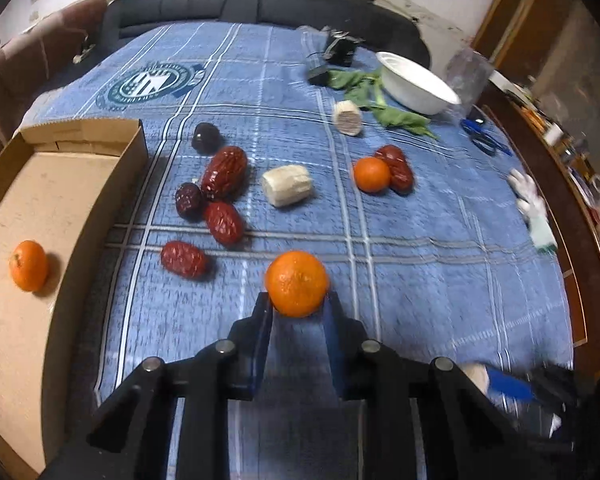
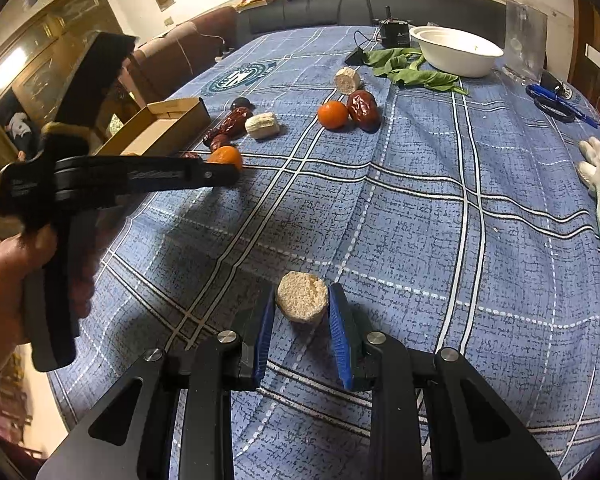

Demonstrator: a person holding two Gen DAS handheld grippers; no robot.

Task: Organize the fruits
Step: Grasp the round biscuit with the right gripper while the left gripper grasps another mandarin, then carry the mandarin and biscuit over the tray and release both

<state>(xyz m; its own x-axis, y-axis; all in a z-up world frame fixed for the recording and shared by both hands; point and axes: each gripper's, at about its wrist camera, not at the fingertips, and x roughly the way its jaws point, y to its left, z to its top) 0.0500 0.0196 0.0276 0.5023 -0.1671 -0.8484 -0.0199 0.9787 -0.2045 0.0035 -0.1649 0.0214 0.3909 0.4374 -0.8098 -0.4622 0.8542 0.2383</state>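
Observation:
My left gripper is shut on an orange, its blue pads pressing both sides just above the blue checked cloth. In the right wrist view that left gripper reaches in from the left, held by a hand, with the same orange at its tip. My right gripper is shut on a pale round chunk near the cloth's front. A cardboard box at the left holds one orange. Several red dates, another orange and two pale chunks lie mid-cloth.
A white bowl and green leaves sit at the far right. Blue scissors and a white glove lie along the right edge. A dark sofa borders the far side.

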